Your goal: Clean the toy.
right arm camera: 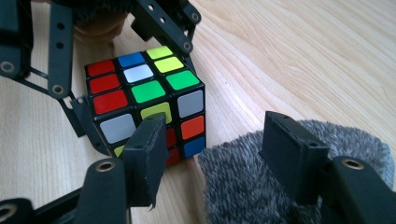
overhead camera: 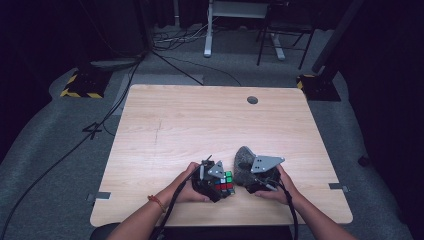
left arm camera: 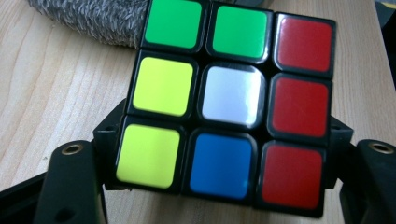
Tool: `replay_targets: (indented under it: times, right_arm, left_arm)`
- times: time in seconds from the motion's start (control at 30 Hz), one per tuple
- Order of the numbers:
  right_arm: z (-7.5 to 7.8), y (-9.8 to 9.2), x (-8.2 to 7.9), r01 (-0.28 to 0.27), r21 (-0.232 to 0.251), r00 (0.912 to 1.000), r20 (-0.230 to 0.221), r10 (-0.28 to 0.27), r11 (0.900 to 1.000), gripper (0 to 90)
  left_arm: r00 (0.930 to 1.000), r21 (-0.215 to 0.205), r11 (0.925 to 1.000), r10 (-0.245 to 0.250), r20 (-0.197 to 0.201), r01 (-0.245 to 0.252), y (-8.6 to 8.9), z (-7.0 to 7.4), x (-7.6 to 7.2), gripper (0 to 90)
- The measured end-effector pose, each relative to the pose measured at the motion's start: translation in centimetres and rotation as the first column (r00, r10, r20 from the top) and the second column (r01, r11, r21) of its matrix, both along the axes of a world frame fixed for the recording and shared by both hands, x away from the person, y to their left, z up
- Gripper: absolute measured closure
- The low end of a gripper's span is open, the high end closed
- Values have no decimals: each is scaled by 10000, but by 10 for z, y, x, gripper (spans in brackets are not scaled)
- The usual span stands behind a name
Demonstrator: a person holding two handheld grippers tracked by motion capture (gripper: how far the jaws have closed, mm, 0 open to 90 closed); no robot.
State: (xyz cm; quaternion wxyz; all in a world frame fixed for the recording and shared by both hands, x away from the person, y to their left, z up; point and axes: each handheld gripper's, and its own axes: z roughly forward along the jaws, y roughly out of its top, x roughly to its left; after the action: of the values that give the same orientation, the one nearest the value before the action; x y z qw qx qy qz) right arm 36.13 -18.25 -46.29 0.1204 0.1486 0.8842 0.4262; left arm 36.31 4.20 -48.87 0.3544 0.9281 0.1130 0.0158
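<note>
Left gripper is clamped on the puzzle cube, right gripper hangs open right beside it over the fuzzy grey cloth, so a nudge could twist the cube loose.

Cube up close between the two black jaws of the left gripper, top face green, green, red, then yellow, white, red, then yellow, blue, red, grey fuzzy cloth behind it, wooden table beneath
</note>
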Motion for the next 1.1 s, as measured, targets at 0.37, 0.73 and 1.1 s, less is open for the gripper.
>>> replay_targets:
  times: [0.37,0.73,1.1]
  right_arm:
    - [11,12,-3,-192,201,9994,284,186,9996,399]
    - [18,29,-8,-571,328,9976,407,558,9978,387]
    - [17,5,-1,-80,489,10000,3,80,9988,383]
  left_arm:
    - [9999,-59,9999,-146,53,146,-1,1,-1,301]
    - [9984,-179,9991,-390,421,397,-3,4,-5,325]
    - [9972,-153,9990,-416,619,427,2,4,-6,326]
